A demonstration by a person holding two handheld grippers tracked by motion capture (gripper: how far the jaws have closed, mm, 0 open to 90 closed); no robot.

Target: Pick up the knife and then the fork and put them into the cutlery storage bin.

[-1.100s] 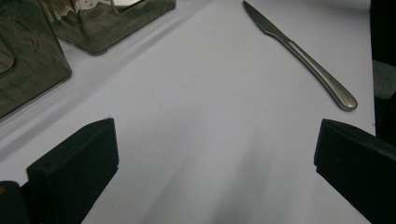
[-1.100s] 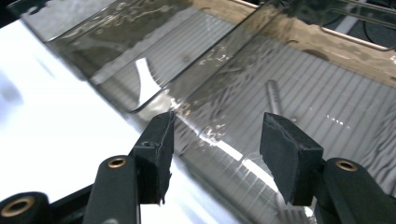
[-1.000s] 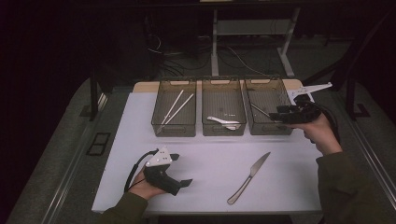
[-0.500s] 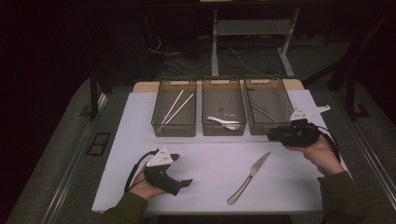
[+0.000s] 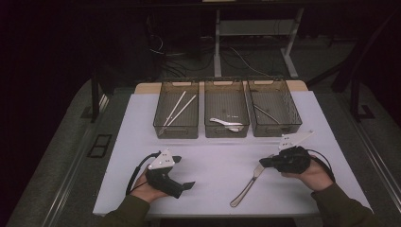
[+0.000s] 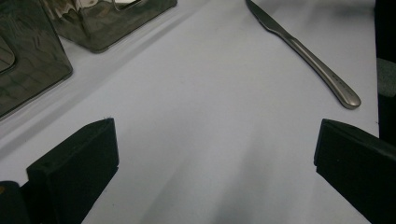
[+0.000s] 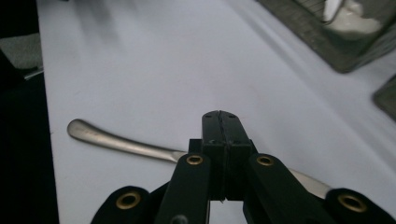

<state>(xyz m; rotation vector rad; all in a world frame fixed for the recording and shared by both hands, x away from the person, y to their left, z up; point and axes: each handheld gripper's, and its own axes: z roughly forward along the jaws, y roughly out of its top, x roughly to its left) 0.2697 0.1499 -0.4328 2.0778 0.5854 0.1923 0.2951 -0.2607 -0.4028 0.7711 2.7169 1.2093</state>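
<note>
A metal table knife (image 5: 247, 186) lies on the white table top, handle toward the front edge; it also appears in the left gripper view (image 6: 303, 46) and the right gripper view (image 7: 116, 140). My right gripper (image 5: 261, 164) is over the knife's blade end, its jaws pressed together (image 7: 220, 122) with nothing between them. The blade passes beneath them; contact is unclear. My left gripper (image 5: 189, 185) rests at the front left, pointing right toward the knife, jaws wide open (image 6: 215, 154) over bare table.
Three dark see-through bins stand in a row at the back: the left bin (image 5: 176, 131) holds white chopsticks (image 5: 178, 109), the middle bin (image 5: 226, 132) a white utensil (image 5: 226, 124), the right bin (image 5: 276, 130) a metal utensil (image 5: 265, 114).
My right gripper has come back from the right bin toward the front, down to the knife's blade end. The left gripper and knife have stayed put.
</note>
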